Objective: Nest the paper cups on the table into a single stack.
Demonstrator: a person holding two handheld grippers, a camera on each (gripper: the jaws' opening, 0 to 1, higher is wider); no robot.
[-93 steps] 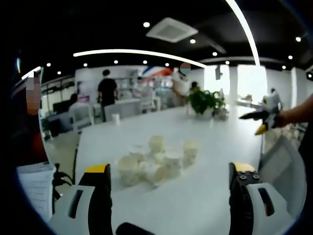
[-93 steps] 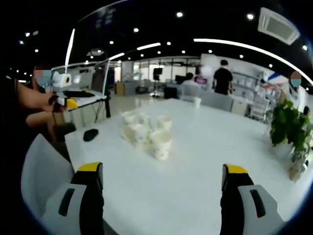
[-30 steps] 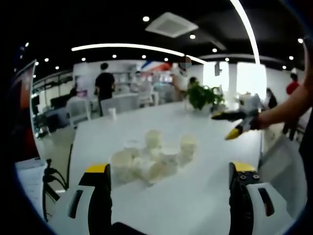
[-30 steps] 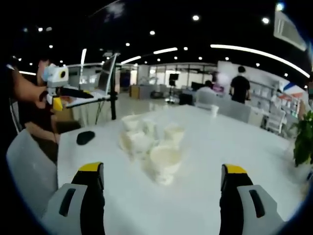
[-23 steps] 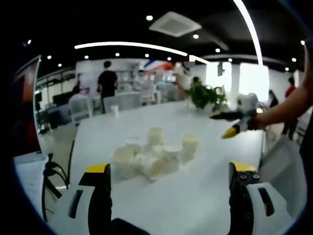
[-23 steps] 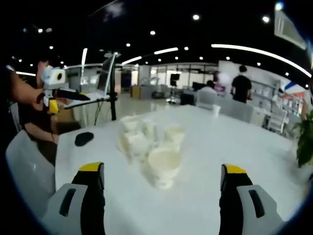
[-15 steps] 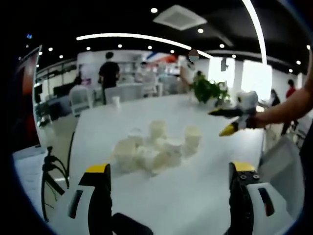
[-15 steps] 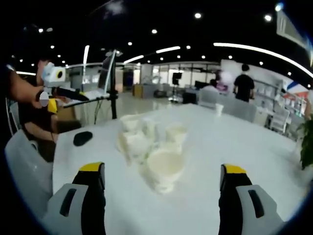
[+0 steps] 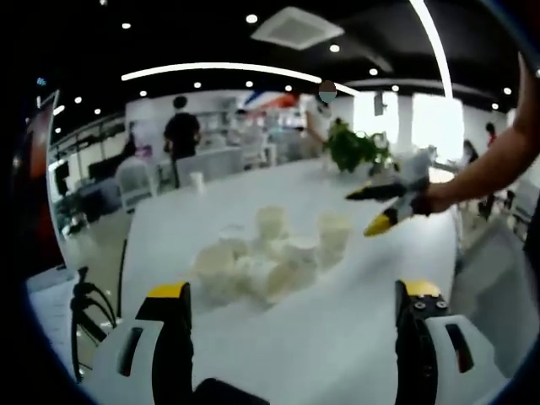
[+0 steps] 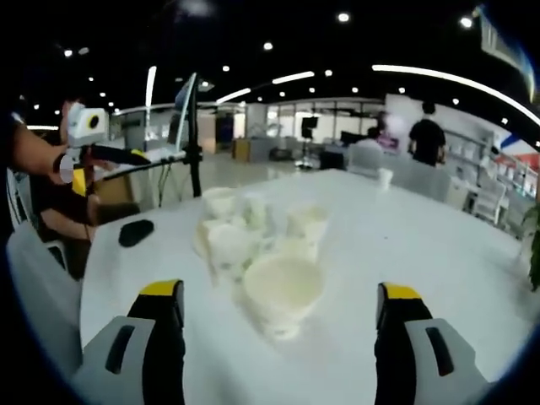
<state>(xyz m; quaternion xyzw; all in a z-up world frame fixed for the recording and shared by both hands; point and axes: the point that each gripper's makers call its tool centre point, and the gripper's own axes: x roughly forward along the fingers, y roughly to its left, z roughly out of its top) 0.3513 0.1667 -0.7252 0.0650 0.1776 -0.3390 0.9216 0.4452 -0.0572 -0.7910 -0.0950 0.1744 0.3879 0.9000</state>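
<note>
Hovering over clustered paper cups (image 10: 283,291) on the worktop (image 10: 439,253).
Right gripper (image 10: 281,337) wide, empty; left gripper (image 9: 295,337) wide, cups at 12 o'clock.

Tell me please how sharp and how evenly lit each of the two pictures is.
Left gripper view: the cups are soft and washed out against the white table, with bright windows behind; the right gripper is slightly smeared. Right gripper view: the near cup is blurred, its rim fairly readable; ceiling lights curve from fisheye distortion.
</note>
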